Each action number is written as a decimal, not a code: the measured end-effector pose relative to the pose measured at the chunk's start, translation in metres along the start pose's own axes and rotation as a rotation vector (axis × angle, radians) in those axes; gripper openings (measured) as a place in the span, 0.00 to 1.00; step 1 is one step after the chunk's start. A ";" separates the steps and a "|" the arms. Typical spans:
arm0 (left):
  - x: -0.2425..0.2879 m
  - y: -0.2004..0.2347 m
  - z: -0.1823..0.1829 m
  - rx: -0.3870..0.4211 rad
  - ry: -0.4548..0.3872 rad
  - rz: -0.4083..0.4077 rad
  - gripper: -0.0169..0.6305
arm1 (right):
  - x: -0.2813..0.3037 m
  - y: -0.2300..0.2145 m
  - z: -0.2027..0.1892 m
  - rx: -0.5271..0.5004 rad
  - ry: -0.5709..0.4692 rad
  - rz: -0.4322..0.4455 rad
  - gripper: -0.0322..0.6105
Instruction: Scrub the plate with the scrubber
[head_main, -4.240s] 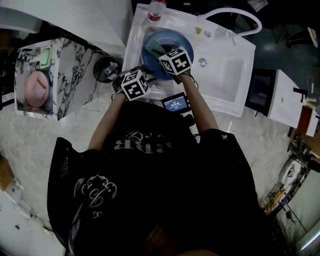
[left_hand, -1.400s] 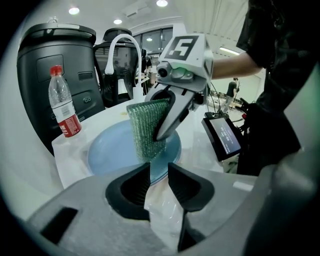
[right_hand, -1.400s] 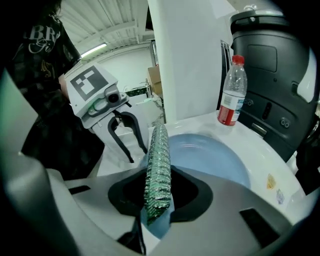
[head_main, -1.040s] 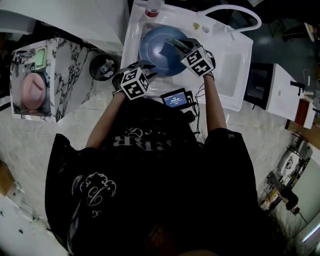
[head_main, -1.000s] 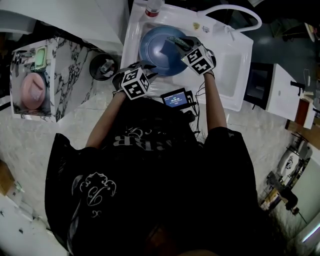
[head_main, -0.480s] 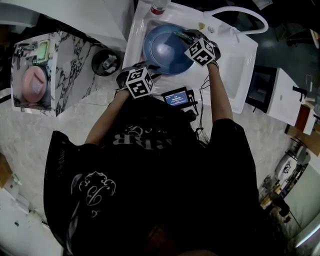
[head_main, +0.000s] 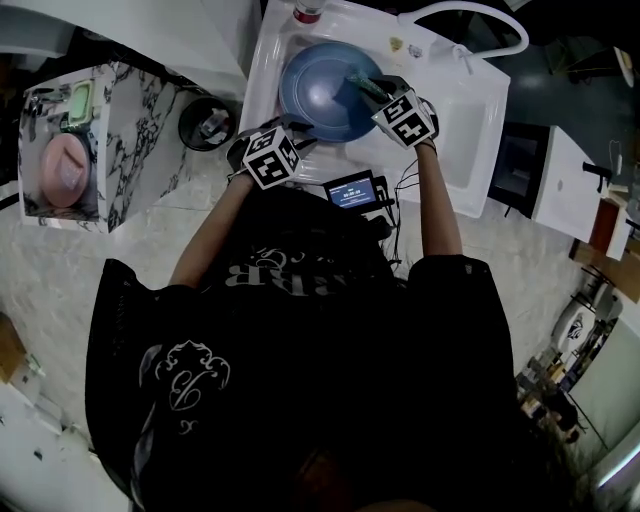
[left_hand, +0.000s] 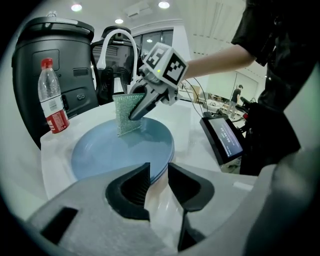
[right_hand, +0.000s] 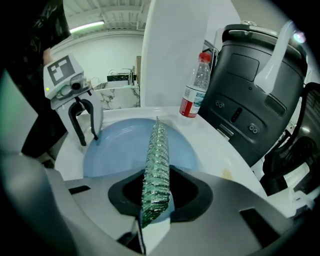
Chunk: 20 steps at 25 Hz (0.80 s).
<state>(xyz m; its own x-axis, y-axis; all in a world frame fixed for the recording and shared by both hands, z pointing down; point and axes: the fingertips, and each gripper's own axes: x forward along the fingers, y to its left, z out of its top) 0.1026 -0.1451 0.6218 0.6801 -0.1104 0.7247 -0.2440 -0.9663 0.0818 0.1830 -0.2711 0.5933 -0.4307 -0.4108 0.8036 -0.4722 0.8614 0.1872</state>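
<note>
Scrubbing apparently mid-course, judged from how things lie. White counter (head_main: 470, 130) with sink basin at far middle, blue plate (head_main: 318, 90) lying flat in it. Left tool (left_hand: 158, 167) at plate's near-left rim, jaws nearly pressed together with rim at their tips, apparently pinching it to steady it. Right tool (right_hand: 158, 172) over plate's right side, jaws clamped on green scrubber (left_hand: 127, 116), held upright on edge, lower edge touching plate's right part. Contact made, so grasp and approach done; wiping across rest of surface probably left. No foam, water or dirt visible, so no telling how much of plate already covered. Left half clear of scrubber at this instant.
</note>
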 end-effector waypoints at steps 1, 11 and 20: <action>0.000 0.000 0.000 -0.005 -0.002 0.002 0.19 | -0.004 0.007 -0.003 0.011 -0.002 0.006 0.19; -0.004 0.000 0.002 -0.031 -0.001 0.041 0.22 | -0.023 0.077 0.004 0.039 -0.007 0.111 0.19; -0.037 0.013 0.007 -0.099 -0.068 0.138 0.23 | -0.018 0.125 0.030 -0.017 -0.033 0.163 0.19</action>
<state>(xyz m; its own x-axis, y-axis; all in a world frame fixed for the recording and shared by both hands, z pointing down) 0.0794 -0.1551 0.5916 0.6802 -0.2591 0.6857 -0.4025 -0.9138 0.0539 0.1089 -0.1652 0.5854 -0.5259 -0.2741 0.8052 -0.3806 0.9224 0.0654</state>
